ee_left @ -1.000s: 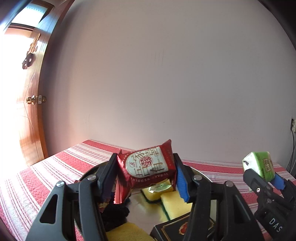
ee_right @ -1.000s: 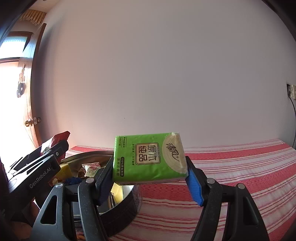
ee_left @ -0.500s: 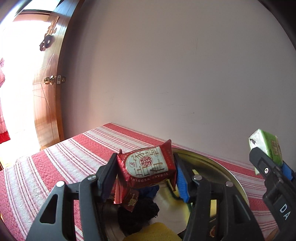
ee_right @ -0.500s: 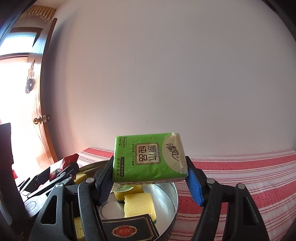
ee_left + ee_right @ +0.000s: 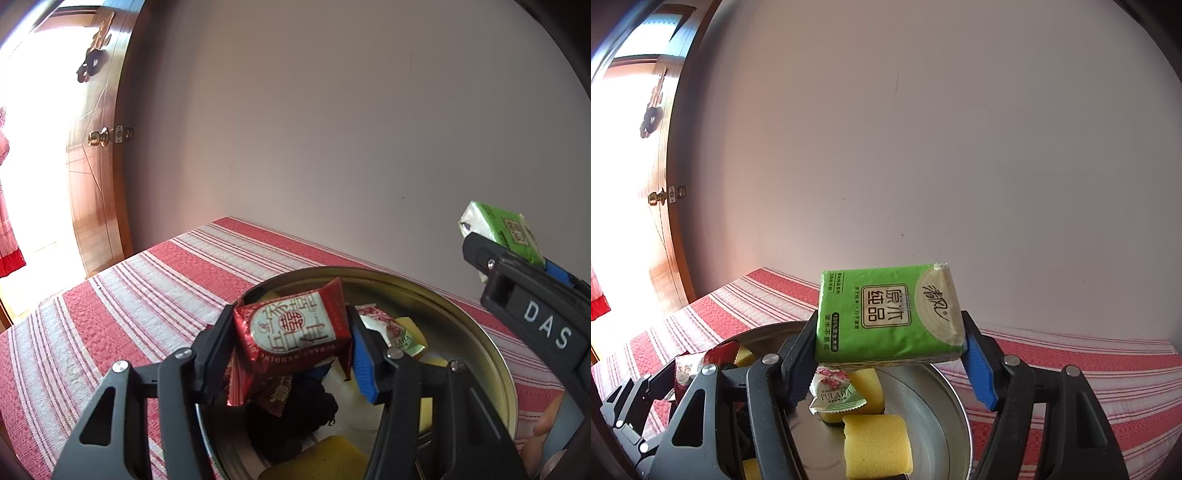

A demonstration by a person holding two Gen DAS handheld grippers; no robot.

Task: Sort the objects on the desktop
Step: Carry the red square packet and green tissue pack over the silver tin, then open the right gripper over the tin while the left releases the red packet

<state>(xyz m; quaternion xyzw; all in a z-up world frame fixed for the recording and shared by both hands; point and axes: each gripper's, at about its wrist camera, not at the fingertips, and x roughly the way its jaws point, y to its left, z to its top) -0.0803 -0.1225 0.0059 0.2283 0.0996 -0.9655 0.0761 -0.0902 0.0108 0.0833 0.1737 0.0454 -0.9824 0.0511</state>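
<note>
Left hand-held gripper [image 5: 291, 334]: closed tight on the red snack packet [image 5: 293, 328], one finger on each side of it.
Red snack packet: up in the air, right over the round metal tin [image 5: 495, 363].
Right hand-held gripper [image 5: 890, 352]: closed on the green tissue pack [image 5: 890, 317], which sits flat between its two fingers.
Green tissue pack: held up above the far side of the round metal tin [image 5: 945, 417].
Round metal tin: under both hand-held grippers, on the tabletop with the red striped cloth [image 5: 122, 302].
Inside the tin: yellow sponges [image 5: 877, 445] just below the right hand-held gripper, a small white candy packet [image 5: 836, 393] lying on one of them, and a dark lump [image 5: 295, 417] under the left hand-held gripper.
Behind: a plain wall [image 5: 960, 166], and a wooden door [image 5: 96, 177] off to the left.
</note>
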